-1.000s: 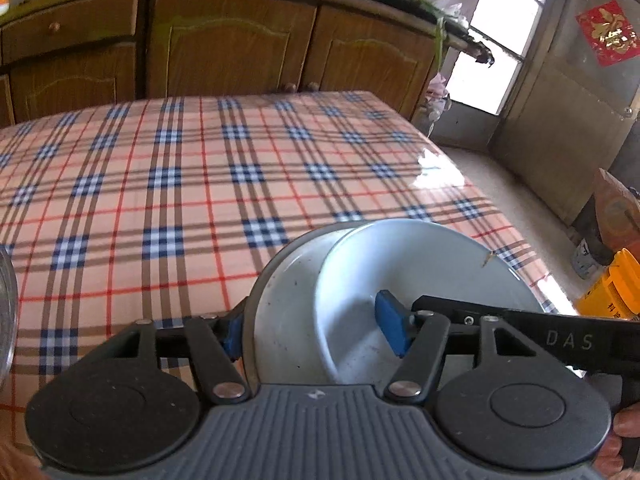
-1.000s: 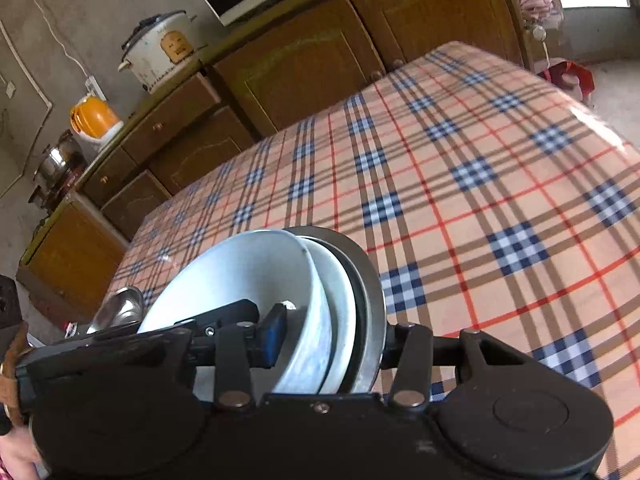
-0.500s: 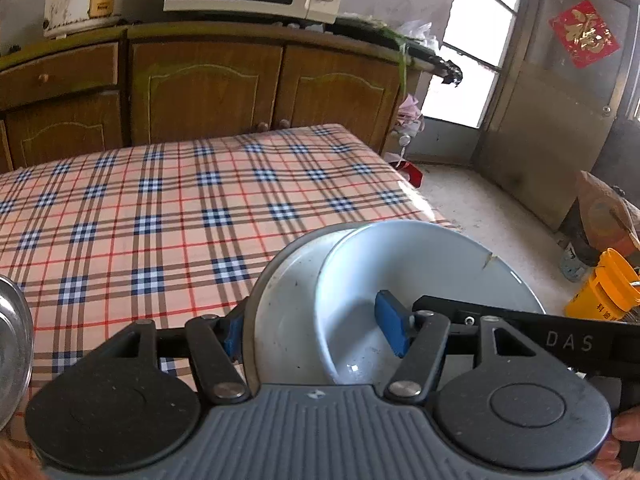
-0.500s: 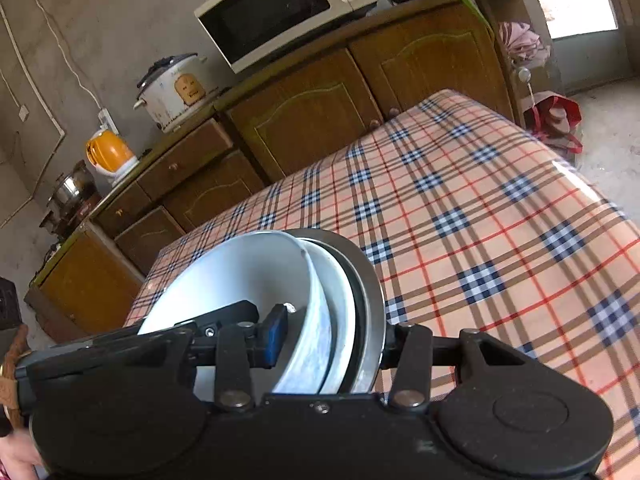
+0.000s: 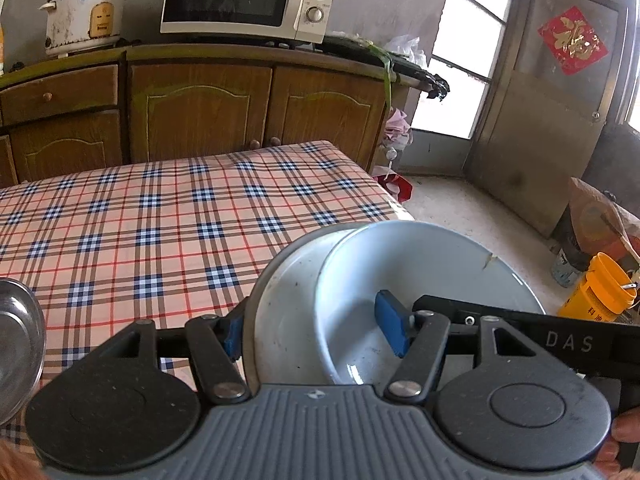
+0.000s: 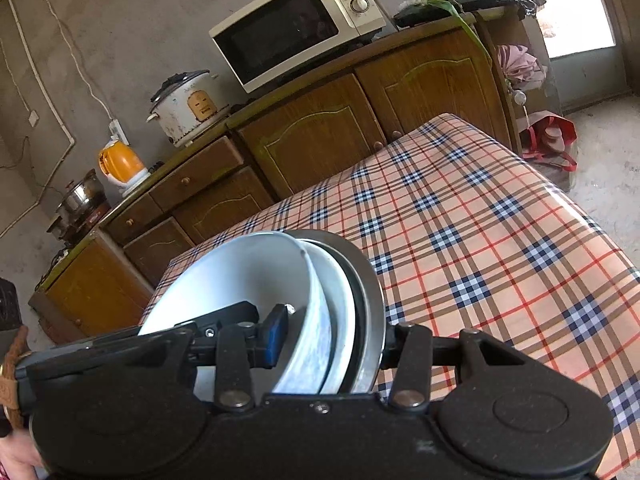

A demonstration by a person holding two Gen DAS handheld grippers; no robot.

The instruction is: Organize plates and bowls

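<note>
Both the left gripper [image 5: 316, 334] and right gripper [image 6: 328, 338] are clamping their part-open jaws on opposite rims of the nested bowl stack [image 5: 400, 280], low in frame, carrying it level above the checked counter [image 5: 160, 220].

bright daylight, sharp fisheye views

sun pours through the blown-out window [image 5: 460, 68] at right, leaving glare on the worktop [image 6: 560, 196] edge; cabinets [image 5: 200, 108] bow near the rims, corners vignette dark, and the gripper bodies up close sit dim and soft.
</note>
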